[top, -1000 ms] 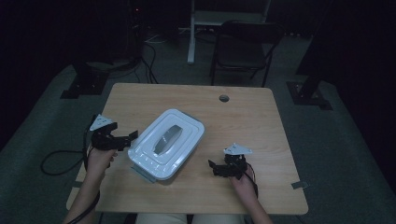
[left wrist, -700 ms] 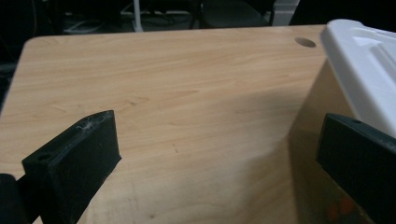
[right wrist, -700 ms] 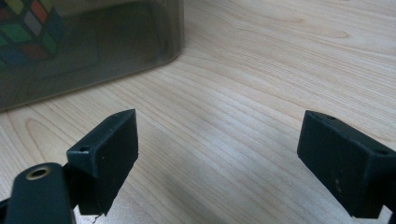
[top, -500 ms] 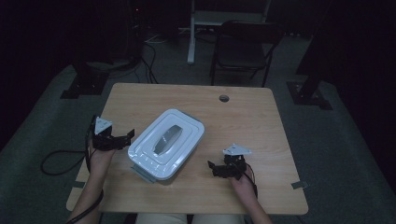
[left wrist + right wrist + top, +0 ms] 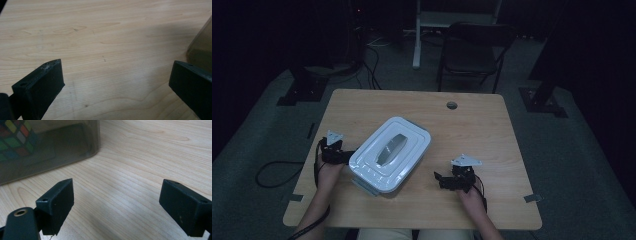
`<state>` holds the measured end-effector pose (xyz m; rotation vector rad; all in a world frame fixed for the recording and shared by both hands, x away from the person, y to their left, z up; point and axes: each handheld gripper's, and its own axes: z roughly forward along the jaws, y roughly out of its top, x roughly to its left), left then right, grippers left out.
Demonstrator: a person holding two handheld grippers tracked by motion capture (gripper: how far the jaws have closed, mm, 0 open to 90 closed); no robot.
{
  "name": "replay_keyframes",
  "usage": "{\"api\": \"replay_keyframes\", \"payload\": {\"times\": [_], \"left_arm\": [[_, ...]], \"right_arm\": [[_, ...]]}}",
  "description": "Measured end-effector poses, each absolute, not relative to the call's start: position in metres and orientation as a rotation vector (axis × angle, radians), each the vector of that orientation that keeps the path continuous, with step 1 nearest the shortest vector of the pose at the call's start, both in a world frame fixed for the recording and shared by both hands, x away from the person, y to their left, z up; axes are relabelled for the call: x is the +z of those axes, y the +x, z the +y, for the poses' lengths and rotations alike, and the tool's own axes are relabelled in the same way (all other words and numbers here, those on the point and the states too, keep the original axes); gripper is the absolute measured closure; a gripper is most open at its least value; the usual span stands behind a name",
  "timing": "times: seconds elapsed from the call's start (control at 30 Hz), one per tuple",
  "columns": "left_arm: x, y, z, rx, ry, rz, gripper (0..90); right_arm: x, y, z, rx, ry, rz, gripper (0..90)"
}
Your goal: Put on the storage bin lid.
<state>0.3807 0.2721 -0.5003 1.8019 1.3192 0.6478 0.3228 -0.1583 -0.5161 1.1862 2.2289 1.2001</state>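
Diagonally across the middle of the wooden tabletop lies a lidded storage box, its white lid recessed around a grey handle, its walls smoky and see-through. In the high view the left gripper sits at the box's near-left end, its tips just at the lid's edge; whether they touch it cannot be told from above. In the left gripper view its two black fingers are spread wide with bare wood between them and nothing held; a corner of the box's dark wall rises at the right edge, just above and beyond the right-hand finger, outside the gap.

The right gripper rests near the tabletop's front edge, to the right of the box and apart from it. In the right gripper view its fingers are likewise wide apart and empty, only wood grain between them. The box wall stands ahead and to the left of the left-hand finger, clear of it. Through that tinted wall a colour-tiled puzzle cube shows inside the box, at the view's upper left.

A person's hands hold both grippers, forearms entering from the bottom of the high view.
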Motion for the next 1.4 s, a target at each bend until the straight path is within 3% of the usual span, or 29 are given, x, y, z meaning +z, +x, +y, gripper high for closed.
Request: {"api": "replay_keyframes", "payload": {"times": [1.4], "left_arm": [[-0.507,0.342,0.196,0.541,1.985,1.169,0.5]], "right_arm": [[-0.509,0.332,-0.172,1.217,1.244,2.137,14.4]]}}
